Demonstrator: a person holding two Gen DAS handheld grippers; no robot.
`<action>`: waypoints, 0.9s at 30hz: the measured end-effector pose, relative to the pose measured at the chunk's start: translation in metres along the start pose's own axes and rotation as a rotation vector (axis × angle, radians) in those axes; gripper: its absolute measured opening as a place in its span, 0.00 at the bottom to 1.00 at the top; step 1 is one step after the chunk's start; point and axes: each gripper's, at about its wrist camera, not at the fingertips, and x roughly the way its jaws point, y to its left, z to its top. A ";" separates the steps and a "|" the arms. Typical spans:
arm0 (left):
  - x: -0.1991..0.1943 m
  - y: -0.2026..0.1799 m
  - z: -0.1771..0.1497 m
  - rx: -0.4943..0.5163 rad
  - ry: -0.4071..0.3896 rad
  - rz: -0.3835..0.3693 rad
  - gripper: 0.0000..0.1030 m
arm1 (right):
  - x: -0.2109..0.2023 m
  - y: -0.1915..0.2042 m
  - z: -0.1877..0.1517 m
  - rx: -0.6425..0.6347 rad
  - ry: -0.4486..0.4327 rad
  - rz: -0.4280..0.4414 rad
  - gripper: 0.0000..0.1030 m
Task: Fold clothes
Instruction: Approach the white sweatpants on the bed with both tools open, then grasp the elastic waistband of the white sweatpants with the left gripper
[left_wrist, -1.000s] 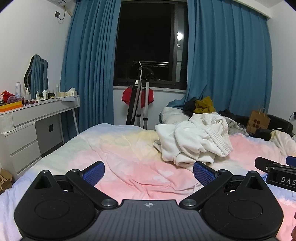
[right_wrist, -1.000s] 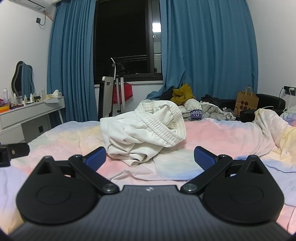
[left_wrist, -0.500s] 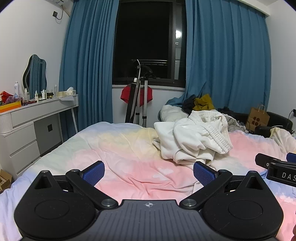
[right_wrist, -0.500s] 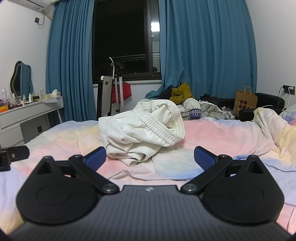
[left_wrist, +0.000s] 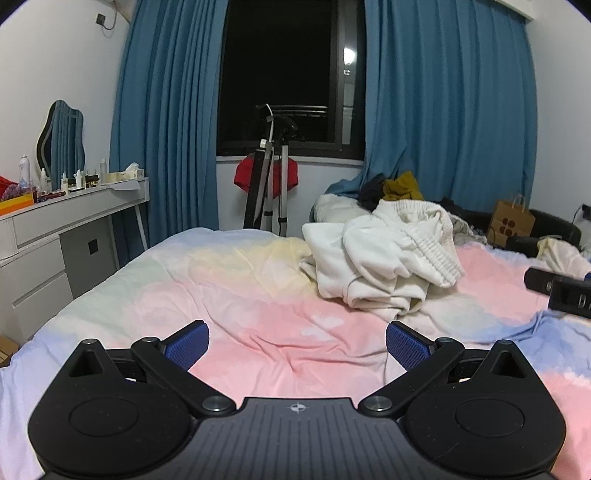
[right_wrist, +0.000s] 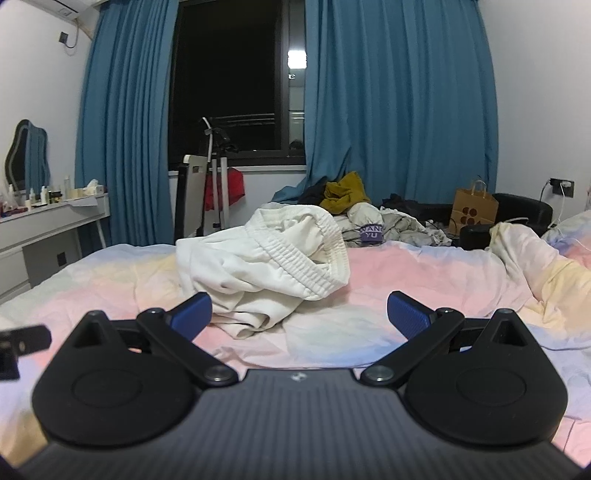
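A crumpled white garment with a ribbed elastic waistband (left_wrist: 384, 258) lies in a heap on the pastel bed cover (left_wrist: 236, 280); it also shows in the right wrist view (right_wrist: 273, 266). My left gripper (left_wrist: 297, 345) is open and empty, above the bed, short of the garment and to its left. My right gripper (right_wrist: 299, 315) is open and empty, just in front of the garment. The right gripper's tip shows at the right edge of the left wrist view (left_wrist: 557, 288). The left gripper's tip shows at the left edge of the right wrist view (right_wrist: 22, 339).
A white dresser (left_wrist: 55, 236) with bottles and a mirror stands left of the bed. A tripod (left_wrist: 269, 192) stands under the window. More clothes (right_wrist: 373, 218) are piled at the bed's far side, beside a brown paper bag (right_wrist: 474, 208). A bunched duvet (right_wrist: 535, 266) lies at right.
Both grippers have risen slightly and moved a little closer to the garment. Both stay open; the garment has not moved.
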 end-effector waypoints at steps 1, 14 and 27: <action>0.001 -0.001 -0.001 0.006 0.001 0.001 1.00 | 0.001 -0.002 0.000 0.006 0.005 -0.002 1.00; 0.012 -0.019 -0.006 0.059 -0.043 -0.007 1.00 | 0.008 -0.025 0.008 0.001 -0.022 -0.003 1.00; 0.083 -0.059 0.012 0.131 0.008 -0.017 1.00 | 0.025 -0.062 0.001 0.127 0.035 -0.003 1.00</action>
